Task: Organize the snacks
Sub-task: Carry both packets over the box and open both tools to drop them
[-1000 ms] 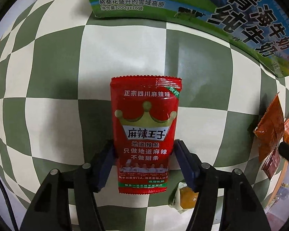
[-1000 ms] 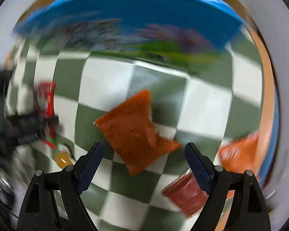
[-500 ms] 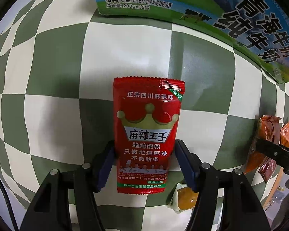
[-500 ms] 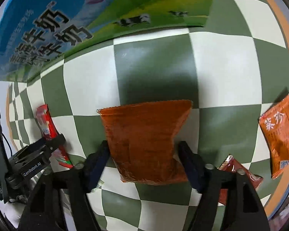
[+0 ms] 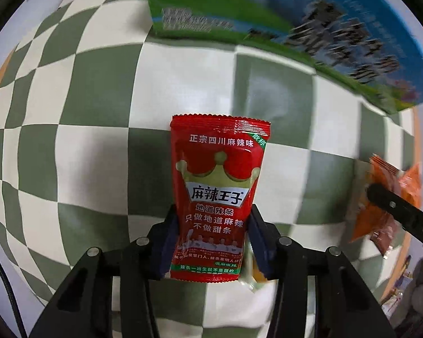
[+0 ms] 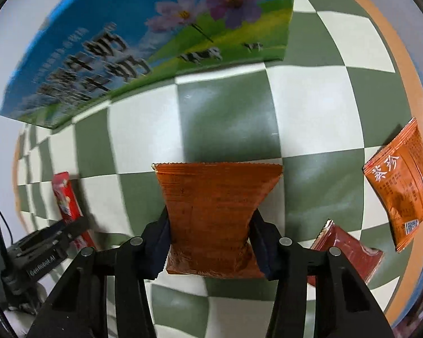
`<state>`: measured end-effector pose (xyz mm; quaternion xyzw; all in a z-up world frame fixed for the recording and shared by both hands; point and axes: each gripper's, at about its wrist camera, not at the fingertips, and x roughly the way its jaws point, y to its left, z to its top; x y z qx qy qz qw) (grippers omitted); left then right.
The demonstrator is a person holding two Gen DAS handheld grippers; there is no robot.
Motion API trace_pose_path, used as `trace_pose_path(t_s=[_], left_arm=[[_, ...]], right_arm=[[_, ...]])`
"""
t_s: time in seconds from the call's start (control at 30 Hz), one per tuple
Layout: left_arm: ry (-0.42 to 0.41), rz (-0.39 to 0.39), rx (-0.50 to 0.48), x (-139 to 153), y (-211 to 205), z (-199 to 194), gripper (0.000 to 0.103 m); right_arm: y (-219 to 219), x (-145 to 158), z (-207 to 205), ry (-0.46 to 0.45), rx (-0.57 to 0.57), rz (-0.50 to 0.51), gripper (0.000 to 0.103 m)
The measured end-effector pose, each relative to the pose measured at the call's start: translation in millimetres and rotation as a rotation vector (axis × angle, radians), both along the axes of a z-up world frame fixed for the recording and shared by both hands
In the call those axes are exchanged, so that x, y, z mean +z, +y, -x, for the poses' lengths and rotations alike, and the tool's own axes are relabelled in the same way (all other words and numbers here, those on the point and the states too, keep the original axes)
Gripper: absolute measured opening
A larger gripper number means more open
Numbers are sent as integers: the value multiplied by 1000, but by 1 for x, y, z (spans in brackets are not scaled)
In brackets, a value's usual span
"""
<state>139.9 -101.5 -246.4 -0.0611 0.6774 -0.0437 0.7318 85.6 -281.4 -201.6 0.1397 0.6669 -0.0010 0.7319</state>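
Both sets of jaws have just been closing since a moment ago, and each now has a packet between its pads: the left gripper (image 5: 211, 242) is clamped on the lower half of the red snack packet (image 5: 218, 194), which now looks lifted clear of the checkered tablecloth (image 5: 79, 146), while the right gripper (image 6: 210, 242), swung round square over its target, pinches the orange snack packet (image 6: 215, 217) so hard its sides cave inward at the waist. Both grips sit low on the pouches, leaving the top seals free, probably so each can be dropped upright somewhere. The blue milk carton box (image 6: 143, 42) stands just beyond both, the likeliest destination, though that's a guess. Off to the right, another orange packet (image 6: 400, 188) and a dark red packet (image 6: 349, 253) lie flat on the cloth, waiting. A small yellowish wrapped sweet (image 5: 255, 274) peeks out beneath the left gripper's right pad, not held.
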Motion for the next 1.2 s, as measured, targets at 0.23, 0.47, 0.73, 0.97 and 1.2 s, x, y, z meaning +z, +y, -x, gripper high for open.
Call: trace_pose_path(t_s=[0.23, 0.47, 0.73, 0.97, 1.2], left_arm=[[-125, 97, -39, 81, -8, -4, 43], [-230, 185, -85, 172, -14, -55, 44], [-259, 82, -79, 189, -26, -159, 44], [-168, -67, -73, 151, -17, -236, 44], [-67, -156, -80, 105, -14, -274, 44]], right_arm=[[5, 56, -5, -93, 20, -112, 53], [-8, 143, -30, -239, 9, -186, 53], [-16, 183, -120, -330, 4, -111, 53], [-12, 152, -200, -274, 12, 7, 53], [-16, 116, -270, -172, 19, 161, 53]])
